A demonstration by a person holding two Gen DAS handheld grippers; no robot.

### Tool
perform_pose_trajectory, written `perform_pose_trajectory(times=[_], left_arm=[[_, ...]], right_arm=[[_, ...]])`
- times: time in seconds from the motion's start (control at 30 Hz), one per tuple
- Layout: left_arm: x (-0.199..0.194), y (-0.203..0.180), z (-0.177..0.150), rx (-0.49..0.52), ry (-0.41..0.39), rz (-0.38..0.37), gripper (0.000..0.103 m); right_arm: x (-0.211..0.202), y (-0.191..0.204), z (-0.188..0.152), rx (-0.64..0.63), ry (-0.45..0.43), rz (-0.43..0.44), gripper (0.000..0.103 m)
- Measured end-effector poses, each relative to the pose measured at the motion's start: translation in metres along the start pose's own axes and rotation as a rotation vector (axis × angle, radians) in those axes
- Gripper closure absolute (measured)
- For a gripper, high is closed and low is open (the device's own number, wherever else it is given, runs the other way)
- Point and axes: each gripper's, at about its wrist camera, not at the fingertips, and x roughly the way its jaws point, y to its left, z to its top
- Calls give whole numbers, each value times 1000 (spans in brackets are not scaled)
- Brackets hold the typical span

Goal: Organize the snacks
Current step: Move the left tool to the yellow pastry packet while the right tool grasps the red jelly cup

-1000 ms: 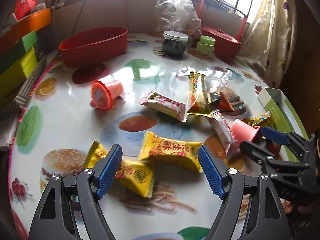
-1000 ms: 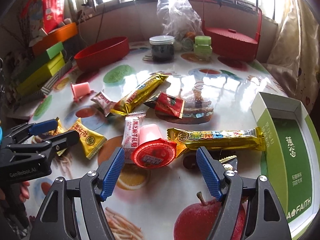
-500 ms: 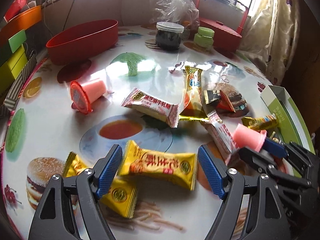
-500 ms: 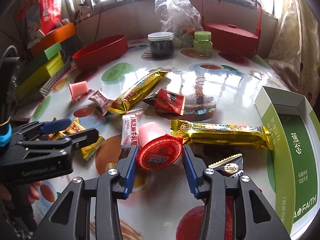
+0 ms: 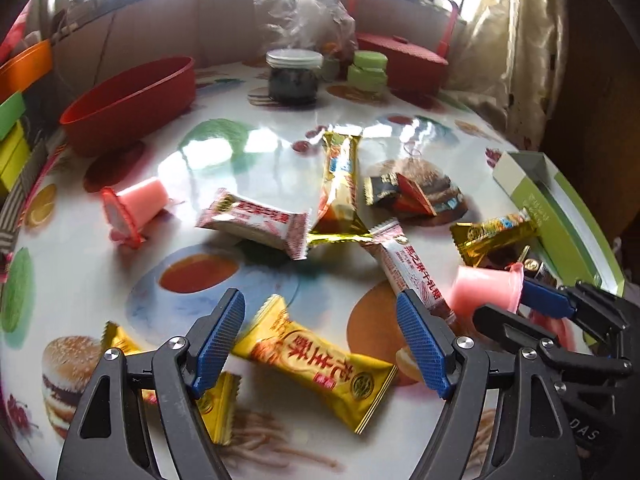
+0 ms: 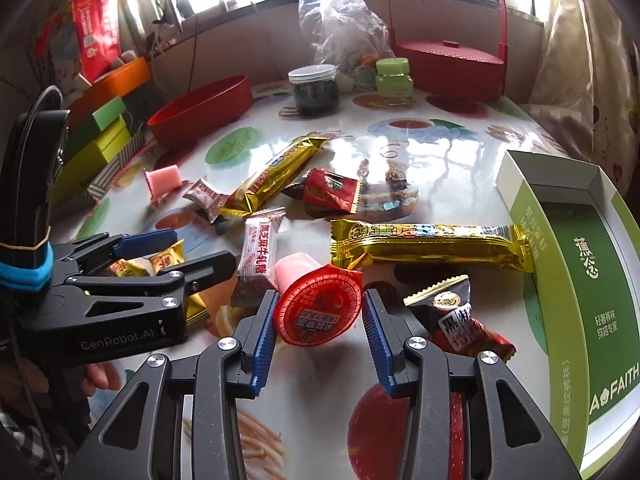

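Glossy food-print tablecloth (image 6: 460, 136) covers a round table by a bright window, snacks scattered over it. Big items first: open green-and-white cardboard box (image 6: 576, 280) on the right edge, red oval plastic tub (image 6: 200, 114) far left, red lidded carry basket (image 6: 448, 62) at the back, all likely drop spots; cannot tell which is meant.

Right gripper (image 6: 318, 320) pinches a pink jelly cup with red foil lid (image 6: 316, 304), blue pads on either side of the lid rim, cup just in front of the long gold bar wrapper (image 6: 432, 240). Judgement: grip is on the thin rim, so lift straight up and keep squeeze steady or it may pop out. Dark-red small packet (image 6: 460, 320) lies just right of the jaw and the white-pink nougat bar (image 6: 258, 256) just left; clear both before swinging to a container.

Left gripper (image 5: 320, 344) is spread wide over a yellow pillow-pack candy (image 5: 320, 364), not touching it as far as visible. Judgement: lower and close across the short width. A second yellow candy (image 5: 216, 396) sits under its left finger and could get caught.

Second pink jelly cup (image 5: 136, 208) lies on its side well apart, far left.
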Motion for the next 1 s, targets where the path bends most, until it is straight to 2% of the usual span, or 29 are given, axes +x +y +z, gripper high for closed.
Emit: perform_pose_trajectory(times=[0.1, 0.2, 0.37, 0.5, 0.73, 0.83, 1.0], left_arm=[[-13, 6, -4, -26, -18, 72, 25], [-19, 11, -11, -53, -17, 112, 25], [-7, 14, -21, -125, 44, 76, 25], [-7, 12, -20, -163, 39, 86, 25], [-10, 10, -27, -146, 48, 142, 25], [-9, 14, -28, -134, 52, 201, 29], [-5, 11, -25, -116, 37, 197, 29]], right_arm=[[-3, 0, -2, 3, -6, 3, 62], [-6, -1, -4, 10, -13, 2, 62], [-11, -3, -6, 25, -24, 2, 62], [-14, -2, -8, 24, -27, 10, 62], [-18, -1, -9, 24, -33, 26, 62], [-19, -1, -9, 25, -35, 30, 62], [-20, -1, -9, 28, -37, 31, 62]])
